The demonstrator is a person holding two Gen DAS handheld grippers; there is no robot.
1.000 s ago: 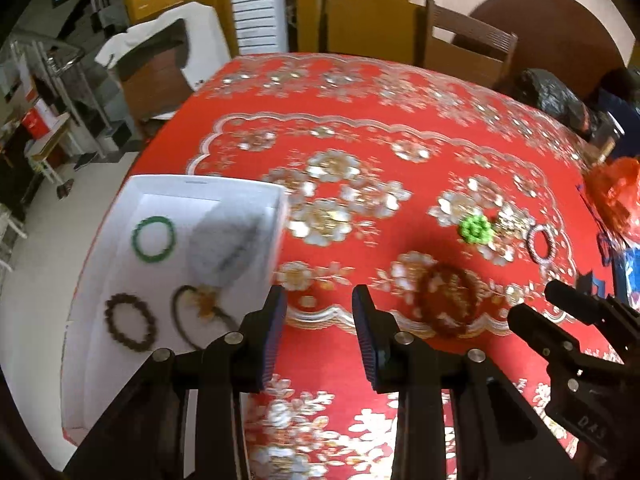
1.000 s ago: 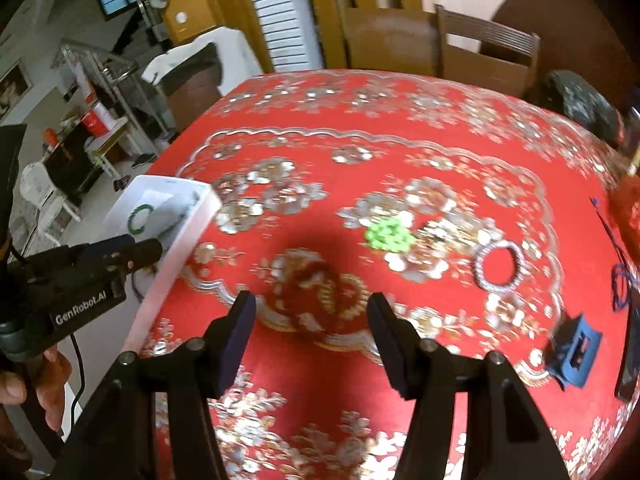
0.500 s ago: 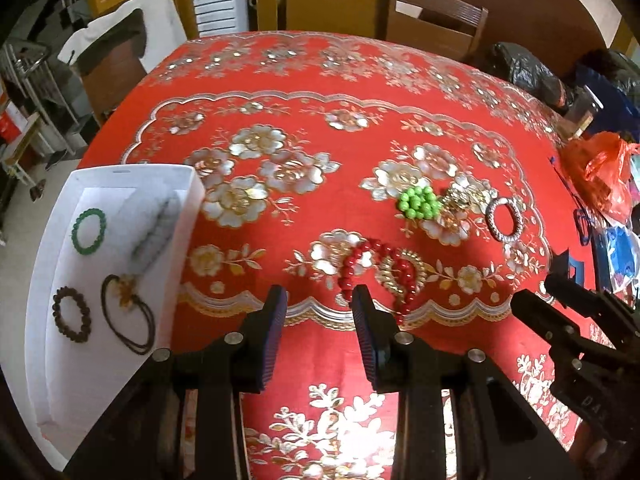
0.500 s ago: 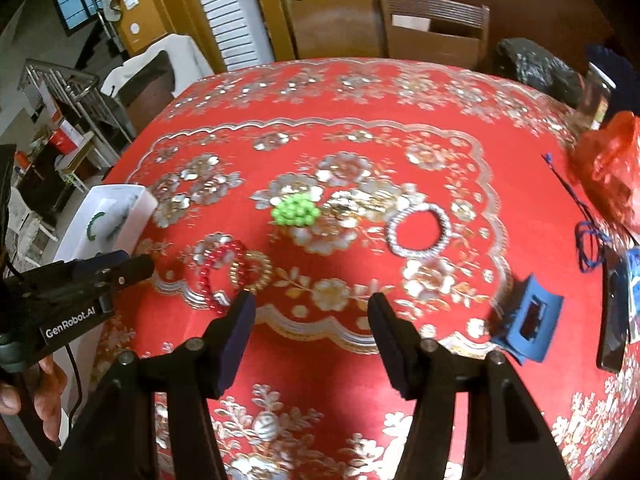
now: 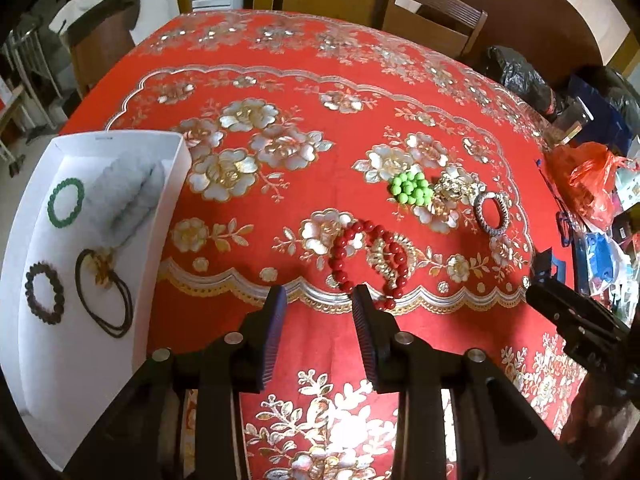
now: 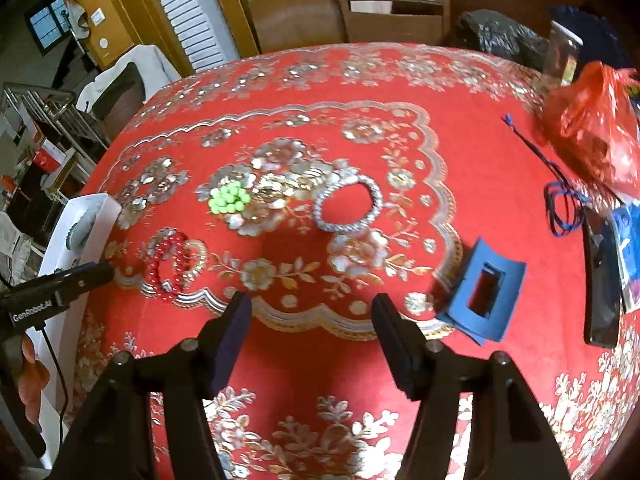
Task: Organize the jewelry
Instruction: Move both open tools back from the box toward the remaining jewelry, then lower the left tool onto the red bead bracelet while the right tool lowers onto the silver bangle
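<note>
Step in hand: reaching for the next loose piece; several are already stowed, several not.
Box: the white box (image 5: 176,160) sits at the left edge of the surface (image 5: 280,60), holding a green bead bracelet (image 5: 65,202), a dark bead bracelet (image 5: 44,293) and a dark cord necklace (image 5: 105,292); a pale, blurred piece lies beside them, perhaps more beads.
Still out: the red bead bracelet (image 5: 368,258), just ahead of the left gripper (image 5: 318,308); a lime-green bead cluster (image 5: 411,188) and a silver bangle (image 6: 347,204) farther in.
Left gripper: released, half spread, nothing between the pads.
Right gripper (image 6: 311,312): released, empty; its jaws have just been opening wider, aimed toward the silver bangle.
Next move, as I judge it: lower the left gripper onto one strand of the red beads, clench, then carry it across into the box.
</note>
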